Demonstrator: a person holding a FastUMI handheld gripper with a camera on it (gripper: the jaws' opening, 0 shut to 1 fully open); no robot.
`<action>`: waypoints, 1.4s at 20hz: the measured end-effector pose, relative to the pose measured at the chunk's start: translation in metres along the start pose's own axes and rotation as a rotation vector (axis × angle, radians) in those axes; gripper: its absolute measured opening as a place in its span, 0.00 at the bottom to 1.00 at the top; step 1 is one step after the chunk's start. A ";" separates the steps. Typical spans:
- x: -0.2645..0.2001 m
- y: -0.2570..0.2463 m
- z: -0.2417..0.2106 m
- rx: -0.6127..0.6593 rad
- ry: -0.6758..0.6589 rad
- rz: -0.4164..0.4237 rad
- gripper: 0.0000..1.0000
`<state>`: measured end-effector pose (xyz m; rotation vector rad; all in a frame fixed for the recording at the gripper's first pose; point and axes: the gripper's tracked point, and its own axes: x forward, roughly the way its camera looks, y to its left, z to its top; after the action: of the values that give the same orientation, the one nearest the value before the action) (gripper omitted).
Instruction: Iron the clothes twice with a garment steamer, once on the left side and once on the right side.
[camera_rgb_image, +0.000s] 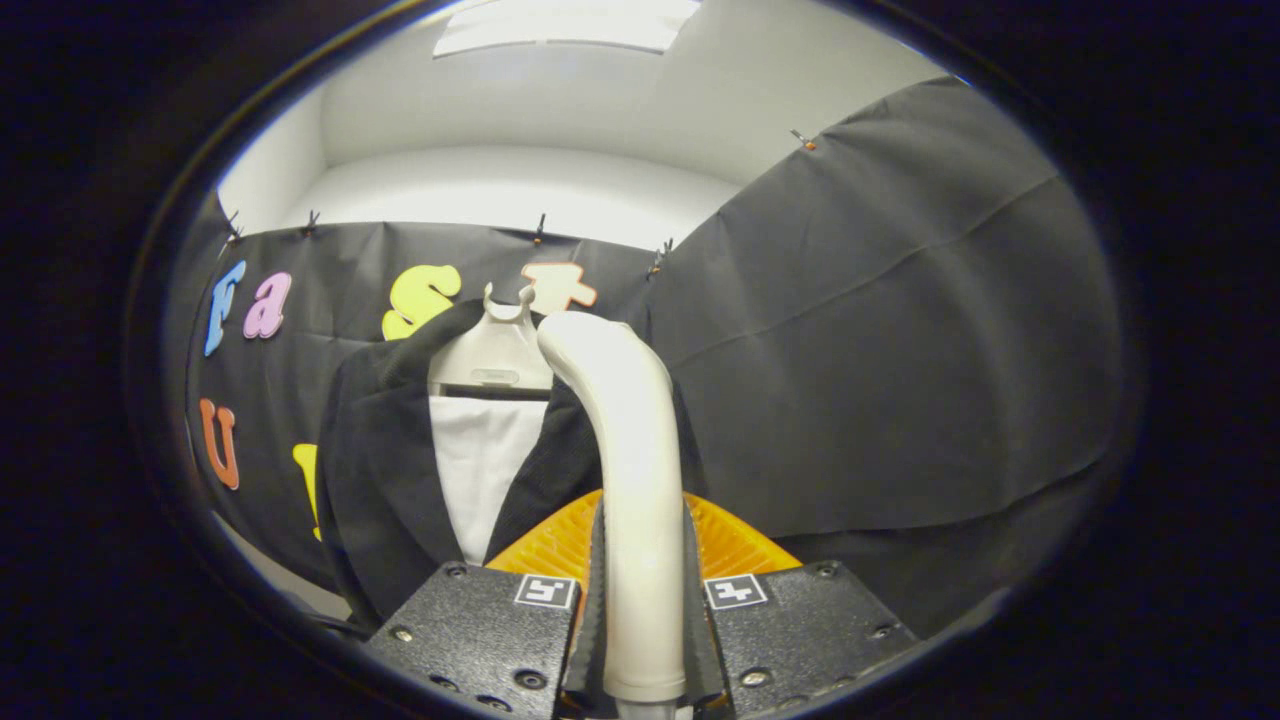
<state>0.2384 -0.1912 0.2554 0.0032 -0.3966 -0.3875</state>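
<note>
Steamer handle (635, 480) clamped between both fingers of the gripper (640, 620), dark jacket (385, 470) hung just beyond, left of the handle

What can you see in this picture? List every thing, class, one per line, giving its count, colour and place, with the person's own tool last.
Steamer: one, cream white, standing upright between the fingers, its curved head up near the hanger.
Jacket: one, black, hanging open on the hanger, beyond the fingers and to the left of the steamer.
Shirt: one, white, inside the open jacket.
Hanger: one, off-white, at the top of the jacket, against the black cloth.
Black cloth: dark, pinned up behind and beside the clothes.
Ceiling: white, above the cloth.
Tongs: one pair, shut on the steamer, a finger pressing each side of its handle.
</note>
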 end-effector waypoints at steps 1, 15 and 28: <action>0.004 -0.001 0.001 -0.002 -0.001 -0.005 0.34; 0.040 0.002 -0.046 -0.066 0.096 -0.056 0.34; 0.005 -0.012 -0.116 -0.123 0.218 -0.070 0.34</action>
<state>0.2822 -0.2125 0.1494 -0.0605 -0.1575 -0.4754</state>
